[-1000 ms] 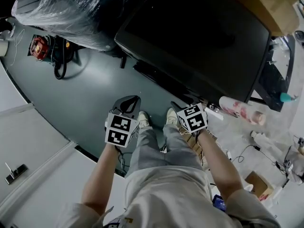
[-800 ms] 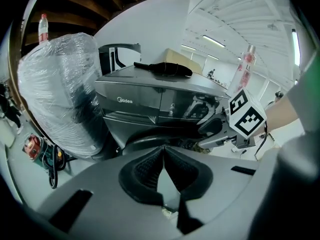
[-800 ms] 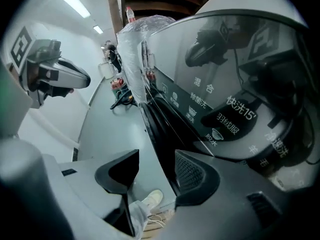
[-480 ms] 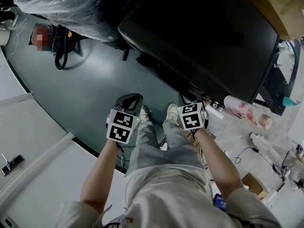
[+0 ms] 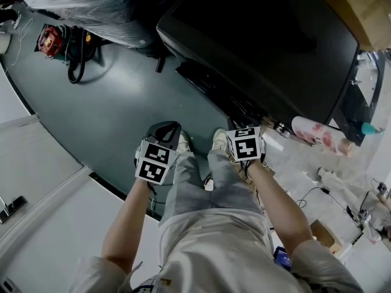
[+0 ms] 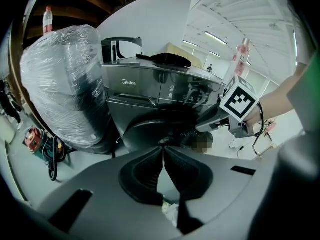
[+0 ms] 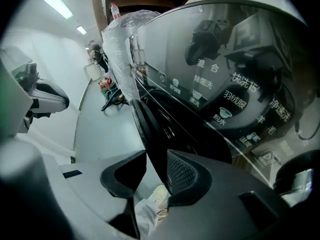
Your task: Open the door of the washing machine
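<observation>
The dark washing machine stands in front of me, its round door low on the front. My right gripper is at the machine's front, under the control panel. In the right gripper view the door's dark rim runs between the jaws of the right gripper. They are closing on it, and both pads touch it. My left gripper hangs to the left over the floor, away from the door. Its jaws meet at the tips with nothing between them in the left gripper view.
A bulky thing wrapped in clear plastic stands left of the machine, with a red object and cables on the floor beside it. A pink-printed bottle lies at the right. A cardboard box sits at the top right. My shoes are below the grippers.
The right gripper's marker cube has tilted and shifted slightly up against the machine's front. The left gripper has moved only a little.
</observation>
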A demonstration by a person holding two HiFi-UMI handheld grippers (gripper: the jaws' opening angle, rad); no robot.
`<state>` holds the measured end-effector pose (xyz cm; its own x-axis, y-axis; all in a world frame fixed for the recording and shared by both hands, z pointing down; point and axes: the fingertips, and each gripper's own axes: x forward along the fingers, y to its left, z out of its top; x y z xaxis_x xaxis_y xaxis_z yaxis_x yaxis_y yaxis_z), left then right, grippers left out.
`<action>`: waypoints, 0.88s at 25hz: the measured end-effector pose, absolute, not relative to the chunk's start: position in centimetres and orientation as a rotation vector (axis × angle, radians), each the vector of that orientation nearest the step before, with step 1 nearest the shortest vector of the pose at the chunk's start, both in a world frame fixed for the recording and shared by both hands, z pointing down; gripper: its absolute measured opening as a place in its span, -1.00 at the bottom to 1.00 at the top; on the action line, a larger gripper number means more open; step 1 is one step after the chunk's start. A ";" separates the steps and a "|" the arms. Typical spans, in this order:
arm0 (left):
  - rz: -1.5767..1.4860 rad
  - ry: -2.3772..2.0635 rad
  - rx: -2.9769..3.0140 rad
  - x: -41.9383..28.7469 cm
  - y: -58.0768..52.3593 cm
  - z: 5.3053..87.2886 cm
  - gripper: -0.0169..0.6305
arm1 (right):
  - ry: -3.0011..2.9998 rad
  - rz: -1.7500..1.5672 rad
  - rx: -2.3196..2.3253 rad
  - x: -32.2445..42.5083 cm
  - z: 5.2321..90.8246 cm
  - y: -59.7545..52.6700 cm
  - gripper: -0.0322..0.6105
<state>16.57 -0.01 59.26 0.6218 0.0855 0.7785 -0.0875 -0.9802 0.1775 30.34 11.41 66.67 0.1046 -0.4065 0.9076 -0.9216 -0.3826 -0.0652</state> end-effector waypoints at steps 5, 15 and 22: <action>1.280 -0.064 2.617 13.9 -0.4 60.0 -0.86 | -1.249 1.377 1.891 27.5 67.1 11.5 -0.40; 1.288 -0.182 2.512 6.9 0.4 62.2 -0.86 | -1.170 1.532 1.906 23.2 67.9 10.8 -0.40; 1.272 -0.254 2.464 2.9 0.2 62.2 -0.86 | -1.134 1.630 1.871 19.6 68.2 10.3 -0.41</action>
<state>2.89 0.15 62.21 0.5797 0.0037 0.8148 -0.3161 -0.9207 0.2290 19.64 10.26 68.22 -0.0146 -0.3061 0.9519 -0.7860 -0.5850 -0.2001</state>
